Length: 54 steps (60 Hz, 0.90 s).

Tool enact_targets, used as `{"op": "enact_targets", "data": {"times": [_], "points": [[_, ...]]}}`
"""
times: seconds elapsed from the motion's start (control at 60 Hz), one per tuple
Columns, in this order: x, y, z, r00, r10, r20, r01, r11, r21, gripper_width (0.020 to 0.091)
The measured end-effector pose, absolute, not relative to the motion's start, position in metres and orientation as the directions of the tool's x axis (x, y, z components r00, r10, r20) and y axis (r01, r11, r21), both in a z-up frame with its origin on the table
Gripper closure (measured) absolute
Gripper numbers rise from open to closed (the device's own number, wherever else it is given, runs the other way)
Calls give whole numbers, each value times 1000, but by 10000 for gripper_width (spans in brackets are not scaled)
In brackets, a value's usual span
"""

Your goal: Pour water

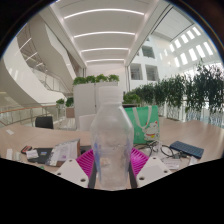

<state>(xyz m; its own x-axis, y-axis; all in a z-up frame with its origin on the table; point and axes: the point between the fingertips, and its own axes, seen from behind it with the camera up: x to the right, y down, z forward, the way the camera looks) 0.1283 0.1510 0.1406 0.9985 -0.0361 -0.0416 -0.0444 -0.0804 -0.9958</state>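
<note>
while the fingers [108, 165] are pinching a clear plastic bottle [111, 140] at mid-body above the tabletop [190, 135], its thin wall is probably flexing. it is likely feeling light and slippery, so a firm mid-body hold is suiting it.

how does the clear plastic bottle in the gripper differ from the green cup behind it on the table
The clear plastic bottle is see-through, while the green cup is solid coloured. The bottle stands between the fingers of the gripper with the pink pads against its sides; the cup stands free beyond them, to the right. The bottle looms larger, being nearer the camera, though true sizes cannot be compared. Both stand upright over the light wooden table.
</note>
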Motion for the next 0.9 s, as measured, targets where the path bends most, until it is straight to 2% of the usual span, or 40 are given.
{"op": "enact_targets", "data": {"times": [0.017,0.033,0.083,0.267,0.45,0.55,0.567,0.583,0.65,0.667,0.767,0.9], "points": [[126,153,127,998,-34,-45,-49,-108,-993,628],[112,174,141,998,-36,-47,-51,-130,-990,629],[113,181,115,999,-28,-38,-42,-159,-986,628],[110,193,61,996,-65,-59,-73,-245,-967,627],[90,178,60,996,-62,-65,-79,-265,-961,628],[96,175,55,992,-98,-81,-107,-300,-948,554],[111,185,44,991,-103,-85,-113,-312,-943,529],[98,173,54,990,-109,-90,-121,-326,-938,493],[94,160,60,987,-107,-118,-149,-349,-925,282],[93,157,62,987,-105,-124,-154,-350,-924,253],[91,129,78,986,-113,-125,-157,-351,-923,271],[85,73,119,985,-134,-111,-150,-339,-929,271]]}}
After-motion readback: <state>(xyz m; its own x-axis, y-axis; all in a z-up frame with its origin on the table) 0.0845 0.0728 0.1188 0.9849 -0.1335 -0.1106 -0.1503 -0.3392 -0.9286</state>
